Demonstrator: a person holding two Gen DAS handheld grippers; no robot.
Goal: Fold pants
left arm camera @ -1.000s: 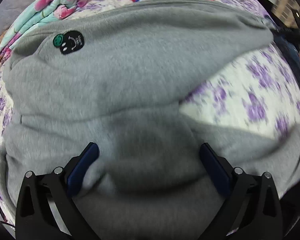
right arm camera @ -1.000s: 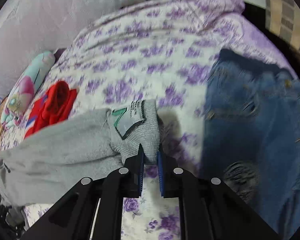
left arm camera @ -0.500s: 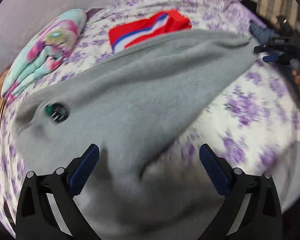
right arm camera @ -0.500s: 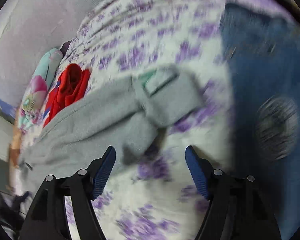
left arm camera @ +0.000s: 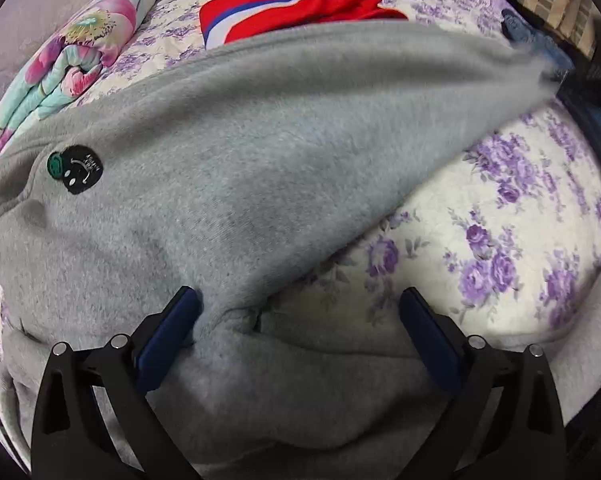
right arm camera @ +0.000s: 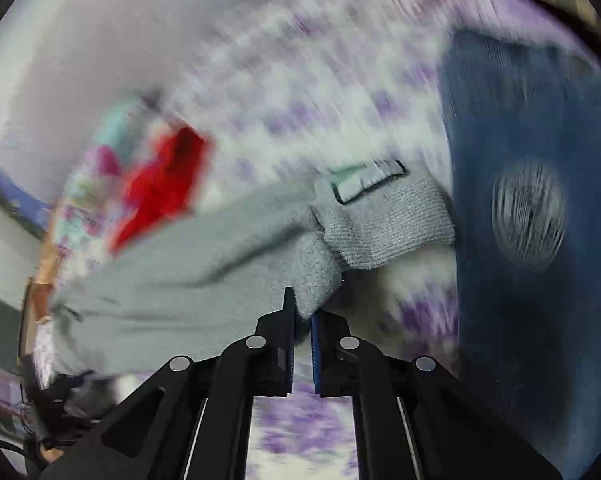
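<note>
Grey pants (left arm camera: 260, 152) sprawl across a floral bed (left arm camera: 520, 220): soft, thick fleece, likely floppy, best held at hems. Right tongs (right arm camera: 301, 320) pinch a leg near its cuff (right arm camera: 388, 224); left tongs (left arm camera: 296, 332) gape over the crotch.

Each claw, left (left arm camera: 296, 320) and right (right arm camera: 302, 316), has black angular arms, silver screws and blue finger pads (left arm camera: 168, 332).

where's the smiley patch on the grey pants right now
In the left wrist view, the smiley patch sits at the left on the grey pants, below the rolled floral blanket.
</note>
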